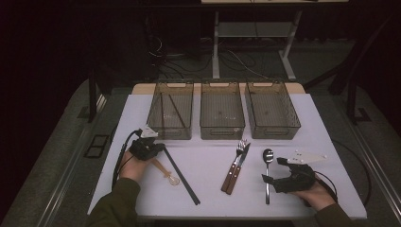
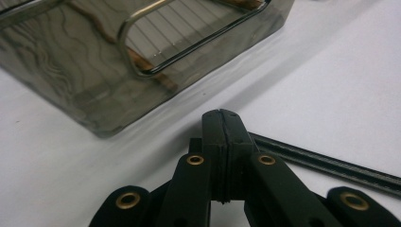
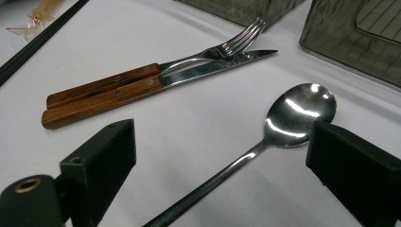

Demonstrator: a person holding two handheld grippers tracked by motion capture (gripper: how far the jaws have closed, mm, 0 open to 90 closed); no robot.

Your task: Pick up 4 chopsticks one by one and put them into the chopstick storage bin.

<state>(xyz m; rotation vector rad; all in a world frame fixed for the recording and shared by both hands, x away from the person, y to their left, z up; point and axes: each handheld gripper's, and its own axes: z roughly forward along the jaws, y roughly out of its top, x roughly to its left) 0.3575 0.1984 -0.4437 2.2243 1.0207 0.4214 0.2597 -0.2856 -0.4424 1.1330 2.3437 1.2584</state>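
Observation:
My left gripper [image 1: 160, 147] [image 2: 222, 123] is shut with nothing between its jaws, just in front of the left smoky bin [image 1: 170, 111] [image 2: 85, 75]. A pair of black chopsticks [image 1: 182, 177] [image 2: 331, 163] runs along the table from right behind its tips. My right gripper [image 1: 273, 170] [image 3: 222, 156] is open at the front right, its jaws either side of the handle of a metal spoon [image 1: 267, 163] [image 3: 298, 113]. A wood-handled fork [image 1: 235, 163] [image 3: 198, 59] and knife [image 1: 238, 168] [image 3: 156, 82] lie side by side left of the spoon.
The middle bin [image 1: 222, 111] and right bin [image 1: 272, 109] [image 3: 359, 38] stand in a row with the left one at the back of the white table [image 1: 321, 142]. A small clear plastic spoon [image 1: 168, 174] [image 3: 33, 19] lies beside the chopsticks. Something brown shows through the left bin's wall.

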